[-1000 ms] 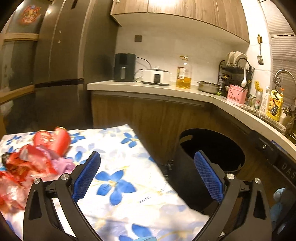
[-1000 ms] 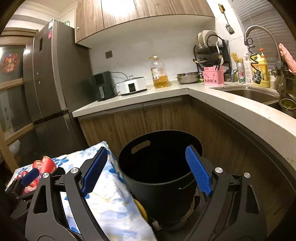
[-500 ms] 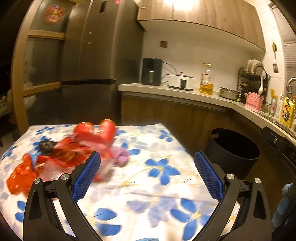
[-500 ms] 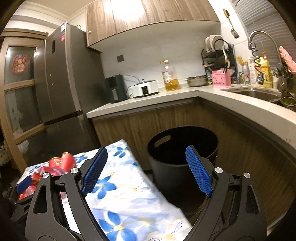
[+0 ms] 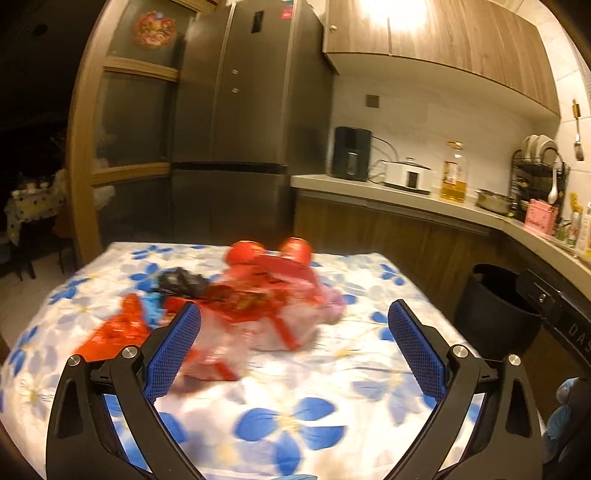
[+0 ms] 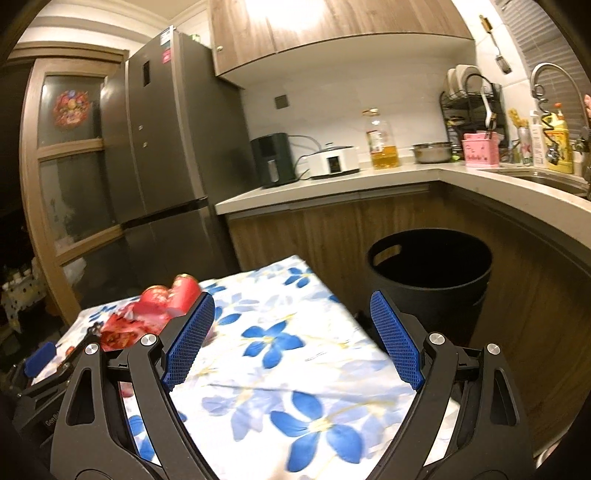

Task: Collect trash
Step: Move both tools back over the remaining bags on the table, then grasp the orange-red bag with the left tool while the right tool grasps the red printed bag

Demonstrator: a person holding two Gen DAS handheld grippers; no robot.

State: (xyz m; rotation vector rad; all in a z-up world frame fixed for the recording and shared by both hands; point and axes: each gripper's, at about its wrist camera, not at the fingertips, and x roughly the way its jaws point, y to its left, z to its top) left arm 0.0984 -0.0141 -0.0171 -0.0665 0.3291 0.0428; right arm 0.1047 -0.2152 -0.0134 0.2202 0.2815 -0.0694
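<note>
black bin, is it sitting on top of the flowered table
No, the black bin stands on the floor beside the flowered table, against the wooden cabinets.

Warm dim light; glare on upper cabinets; motion blur on tablecloth; fisheye-bent edges.

A home kitchen is shown. A tall grey fridge is seen at ten o'clock, a stone desk with a rice cooker and oil bottle at twelve, and a dish rack and sink tap at two, under wooden wall cupboards.
</note>
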